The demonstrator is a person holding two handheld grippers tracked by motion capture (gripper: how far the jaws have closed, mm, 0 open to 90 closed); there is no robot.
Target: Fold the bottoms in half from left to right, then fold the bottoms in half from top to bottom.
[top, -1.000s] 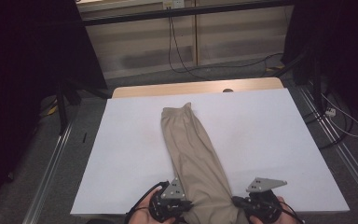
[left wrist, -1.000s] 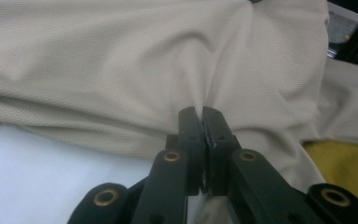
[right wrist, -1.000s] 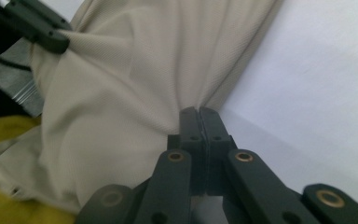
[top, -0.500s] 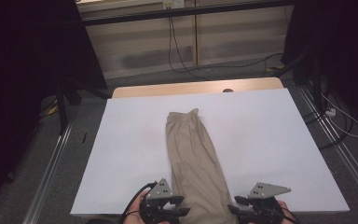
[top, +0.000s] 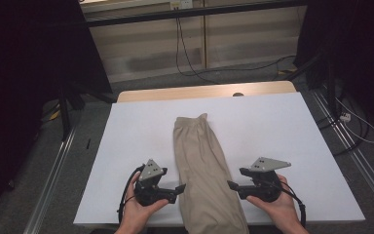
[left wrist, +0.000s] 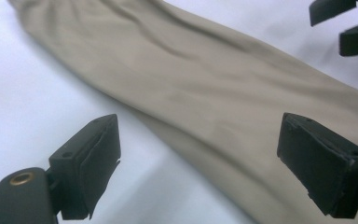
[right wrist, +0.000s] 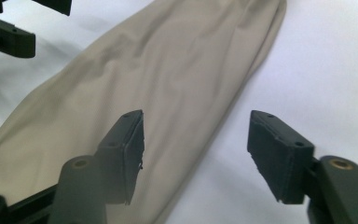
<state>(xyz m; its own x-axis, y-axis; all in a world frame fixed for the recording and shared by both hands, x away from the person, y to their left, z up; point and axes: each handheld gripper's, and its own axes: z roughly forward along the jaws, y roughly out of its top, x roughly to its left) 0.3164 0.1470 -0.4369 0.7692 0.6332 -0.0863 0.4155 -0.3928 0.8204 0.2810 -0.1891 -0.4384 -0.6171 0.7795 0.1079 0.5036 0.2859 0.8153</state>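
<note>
Folded beige trousers [top: 202,170] of smooth, softly creased cloth lie lengthwise along the middle of the white table cover [top: 282,126], near end hanging over the front edge. Flanking them, the left gripper [top: 179,188] and right gripper [top: 231,185] hover with jaws spread, gripping nothing. Beyond, a bare wooden table edge [top: 204,91].

No legible text, label, brand, number or sign is found in any of the three views.
</note>
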